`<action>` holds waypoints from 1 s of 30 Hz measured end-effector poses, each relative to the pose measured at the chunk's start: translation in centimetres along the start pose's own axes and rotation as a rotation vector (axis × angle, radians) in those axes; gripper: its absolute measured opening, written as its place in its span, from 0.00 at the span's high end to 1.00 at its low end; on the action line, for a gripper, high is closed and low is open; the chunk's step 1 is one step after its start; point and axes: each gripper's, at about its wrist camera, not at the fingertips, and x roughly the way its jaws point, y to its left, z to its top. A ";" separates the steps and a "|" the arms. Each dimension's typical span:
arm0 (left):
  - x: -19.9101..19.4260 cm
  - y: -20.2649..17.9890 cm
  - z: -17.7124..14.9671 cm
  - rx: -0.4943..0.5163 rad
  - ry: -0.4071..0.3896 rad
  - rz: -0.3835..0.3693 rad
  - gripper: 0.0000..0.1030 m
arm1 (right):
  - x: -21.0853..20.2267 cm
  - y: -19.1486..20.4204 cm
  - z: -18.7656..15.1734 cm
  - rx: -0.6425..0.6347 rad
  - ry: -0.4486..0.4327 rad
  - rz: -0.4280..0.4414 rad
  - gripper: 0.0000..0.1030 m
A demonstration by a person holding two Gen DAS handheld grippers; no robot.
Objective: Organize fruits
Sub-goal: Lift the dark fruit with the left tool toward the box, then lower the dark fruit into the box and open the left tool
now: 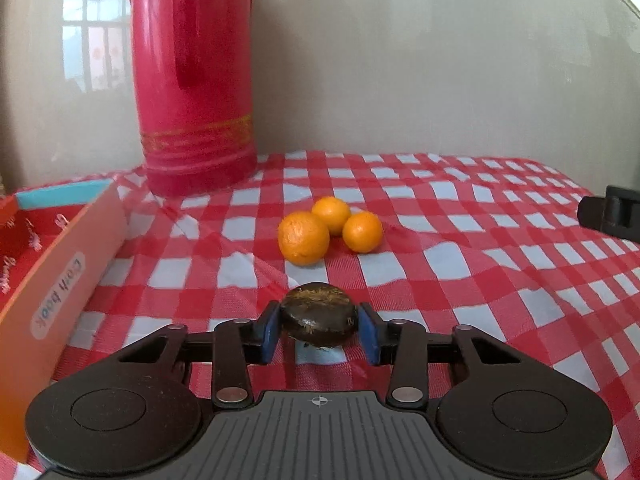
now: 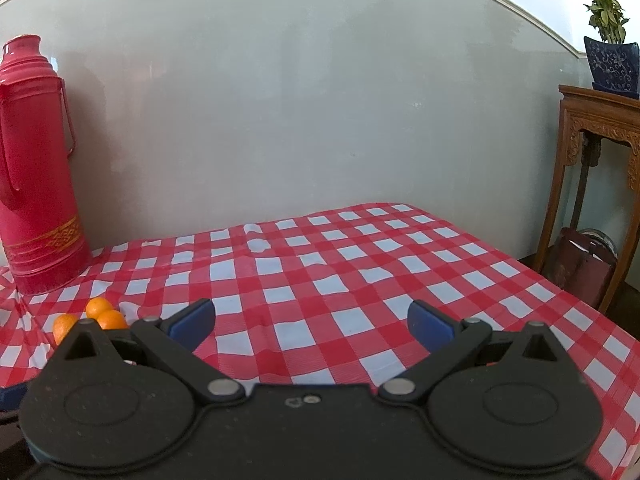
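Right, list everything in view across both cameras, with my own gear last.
oranges: three, orange, clustered touching mid-table
dark fruit: one, brown-black, held between the left tongs' pads
thermos: one, red with gold band, back left by the wall
box: one, orange, open, far left on the table
tablecloth: one, red-and-white check, covering the table
potted plant: one, green in blue pot, on the wooden stand
wooden stand: one, brown, carved, right of the table
left tongs: shut on the dark fruit
right tongs: open, empty

I see a glossy red plastic flask [image 1: 194, 76], wrinkled checked cloth [image 1: 440, 248], dimpled orange peel [image 1: 303, 237], matt cardboard box [image 1: 60, 276], carved wooden stand [image 2: 596, 132], rough dull brown fruit [image 1: 319, 314]
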 end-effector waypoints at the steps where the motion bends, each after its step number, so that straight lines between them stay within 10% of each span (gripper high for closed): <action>1: -0.2 0.0 0.1 0.004 -0.008 0.002 0.60 | 0.0 0.0 0.0 -0.001 -0.001 0.002 0.06; 12: -5.7 6.6 1.4 -0.022 -0.125 0.231 0.60 | -0.6 1.3 0.0 -0.015 -0.013 0.043 0.06; 20: -6.0 14.8 0.4 -0.128 -0.062 0.441 0.60 | -1.5 4.2 -0.3 -0.072 -0.028 0.091 0.06; 30: -5.0 18.5 -0.7 -0.220 0.016 0.438 0.60 | -2.2 7.5 -0.6 -0.129 -0.027 0.151 0.06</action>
